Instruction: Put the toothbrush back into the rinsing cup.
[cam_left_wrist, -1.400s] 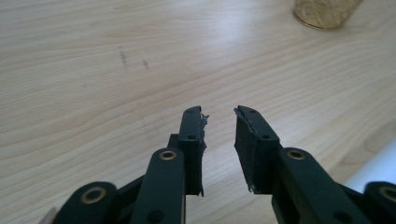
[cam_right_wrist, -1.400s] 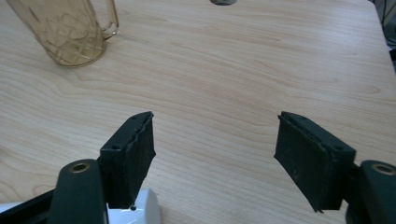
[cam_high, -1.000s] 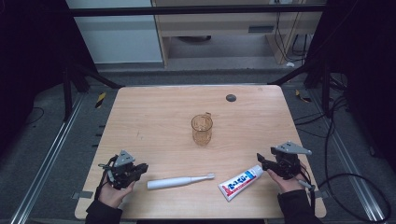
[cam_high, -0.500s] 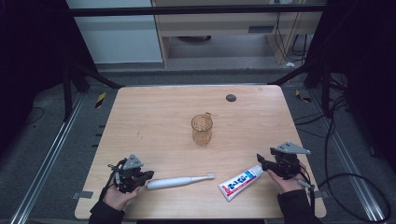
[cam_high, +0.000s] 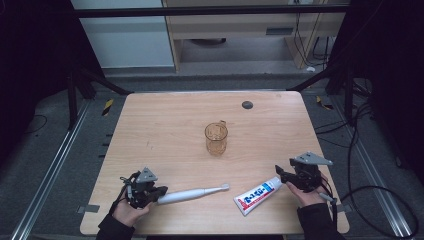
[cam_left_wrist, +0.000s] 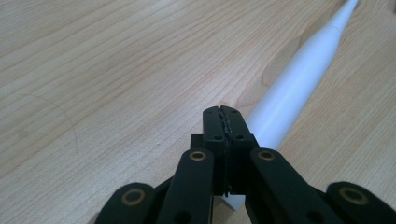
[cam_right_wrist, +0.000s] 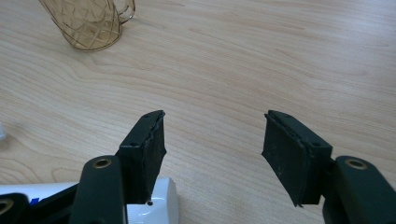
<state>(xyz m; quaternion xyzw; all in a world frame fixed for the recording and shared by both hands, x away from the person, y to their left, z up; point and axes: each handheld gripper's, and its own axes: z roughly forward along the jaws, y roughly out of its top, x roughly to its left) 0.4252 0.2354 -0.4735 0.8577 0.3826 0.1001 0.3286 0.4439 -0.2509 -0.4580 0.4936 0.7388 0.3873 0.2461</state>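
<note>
Table: light wood, seen from above; a small dark disc lies near its far edge.
Cup: amber glass with a handle, upright near the middle, nothing in it as far as can be told; well apart from both grippers.
Toothbrush: white, lying flat near the front edge, thin head end pointing toward the tube, thick end at the left gripper.
Tube: white toothpaste tube with blue and red print, lying flat front right, cap end toward the right gripper.
Left gripper: clenched, the two black jaws pressed together with nothing between them; in the left gripper view the tips sit over the thick end of the toothbrush, which passes under and beside them, not between them.
Right gripper: released, jaws spread wide; in the right gripper view the tube's end lies low beside one jaw, bare wood in the gap.
Progress: judged as the very start; neither toothbrush nor tube is lifted.
Left to do: probably open the left jaws, grasp the toothbrush, grasp the tube.
</note>
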